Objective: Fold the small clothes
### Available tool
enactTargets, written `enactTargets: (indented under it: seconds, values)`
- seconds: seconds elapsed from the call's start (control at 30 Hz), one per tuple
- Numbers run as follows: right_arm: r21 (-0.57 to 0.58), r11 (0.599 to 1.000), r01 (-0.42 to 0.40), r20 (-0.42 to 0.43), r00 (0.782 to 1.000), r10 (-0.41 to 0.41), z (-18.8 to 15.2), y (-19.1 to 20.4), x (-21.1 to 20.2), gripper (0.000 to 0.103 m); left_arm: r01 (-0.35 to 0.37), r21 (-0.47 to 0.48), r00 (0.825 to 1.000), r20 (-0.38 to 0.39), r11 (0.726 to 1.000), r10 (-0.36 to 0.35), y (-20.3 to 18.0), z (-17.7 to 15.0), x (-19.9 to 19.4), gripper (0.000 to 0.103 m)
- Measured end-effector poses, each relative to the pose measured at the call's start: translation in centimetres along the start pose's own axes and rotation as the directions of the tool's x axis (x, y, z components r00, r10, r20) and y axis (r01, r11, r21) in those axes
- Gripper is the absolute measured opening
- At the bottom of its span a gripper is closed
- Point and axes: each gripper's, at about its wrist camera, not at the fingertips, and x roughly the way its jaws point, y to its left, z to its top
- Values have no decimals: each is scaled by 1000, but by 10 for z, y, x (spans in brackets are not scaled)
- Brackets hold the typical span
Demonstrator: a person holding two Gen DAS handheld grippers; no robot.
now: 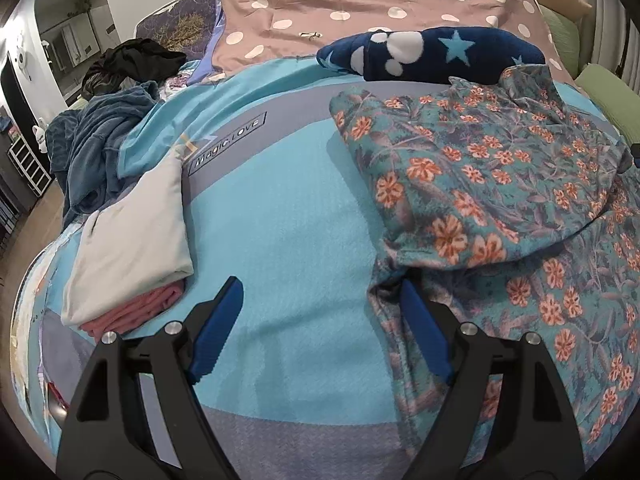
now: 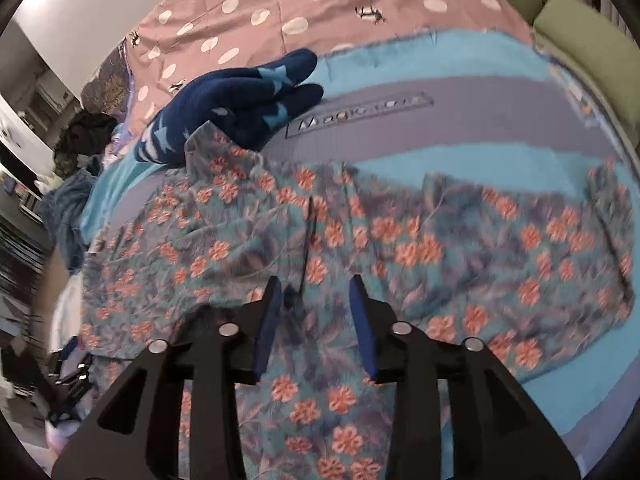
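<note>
A teal garment with orange flowers [image 1: 480, 168] lies spread and partly folded over on the right of a blue blanket [image 1: 288, 220]. My left gripper [image 1: 320, 284] stands wide open just above the bare blanket, its right finger [image 1: 420, 320] at the garment's left edge, nothing between the pads. In the right wrist view the floral garment [image 2: 440, 240] fills the middle, blurred. My right gripper [image 2: 316, 280] hovers over it with its jaws partly apart and a gap between the pads; no fabric is pinched.
A folded white piece [image 1: 132, 232] sits on a pink one [image 1: 140, 308] at the left. A navy star-patterned garment [image 1: 440, 56] lies behind the floral one. Dark blue towels [image 1: 96, 136] and black clothes [image 1: 136, 60] are heaped far left. Green pillows [image 1: 612, 100] line the right.
</note>
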Motion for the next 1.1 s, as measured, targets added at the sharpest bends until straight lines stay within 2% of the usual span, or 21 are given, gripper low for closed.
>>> enactTargets:
  seconds: [0.1, 0.13, 0.23, 0.27, 0.37, 0.5, 0.63, 0.73, 0.8, 0.83, 0.87, 0.9, 0.93, 0.97, 1.0, 1.03, 1.07, 1.1]
  values:
    - [35, 998, -58, -45, 997, 60, 0, 7, 9, 41, -3, 3, 1000, 1, 1000, 3, -5, 1, 1, 82]
    - [66, 994, -85, -66, 994, 89, 0, 8, 14, 44, -5, 2, 1000, 2, 1000, 5, -6, 1, 1, 82]
    - [203, 964, -172, -103, 975, 196, 1, 4, 33, 45, -18, -1, 1000, 6, 1000, 18, -8, 5, 3, 82]
    - [239, 955, -178, -113, 971, 209, 1, 3, 38, 45, -28, -1, 1000, 9, 1000, 28, -9, 7, 3, 82]
    - [300, 932, -203, -118, 962, 248, -2, 4, 44, 45, -49, 12, 999, 24, 999, 49, -15, 10, 3, 81]
    - [358, 885, -299, -104, 929, 356, -6, 8, 35, 48, -74, 50, 997, 41, 996, 72, -24, 10, 2, 78]
    - [409, 859, -310, -92, 922, 376, -6, 3, 28, 55, -69, 39, 997, 39, 997, 67, -21, 9, 3, 78]
    - [457, 846, -274, -91, 932, 351, -6, -8, 34, 55, -67, 28, 997, 33, 997, 66, -18, 9, 4, 78]
    - [518, 814, -260, -87, 932, 353, -6, -16, 45, 55, -67, 24, 997, 29, 997, 66, -18, 9, 6, 77]
    - [559, 788, -258, -82, 928, 362, -6, -22, 52, 53, -70, 26, 997, 29, 997, 69, -18, 9, 6, 76]
    - [574, 778, -254, -78, 929, 361, -5, -24, 55, 40, -69, 29, 997, 29, 997, 68, -18, 10, 6, 70]
    - [571, 786, -238, -82, 936, 343, -3, -25, 56, 30, -66, 35, 997, 29, 997, 65, -19, 10, 6, 58]
    - [544, 813, -206, -94, 948, 303, 0, -23, 55, 11, -61, 40, 998, 29, 997, 60, -20, 11, 6, 50]
    - [515, 834, -199, -91, 955, 284, 2, -20, 50, 9, -35, 50, 999, 27, 998, 33, -21, 11, 6, 33]
    - [473, 857, -205, -75, 959, 271, 4, -15, 41, 9, -11, 50, 1000, 28, 999, 9, -22, 11, 5, 21]
    - [382, 901, -206, -44, 970, 241, 6, -5, 24, 8, -6, 47, 1000, 29, 999, 5, -21, 11, 5, 19]
    - [282, 942, -182, -4, 982, 190, 8, 6, 7, 8, -32, 41, 999, 36, 999, 30, -20, 11, 3, 19]
    - [133, 987, -93, 48, 995, 87, 5, 21, -15, 8, -35, 35, 999, 38, 999, 34, -18, 10, 2, 19]
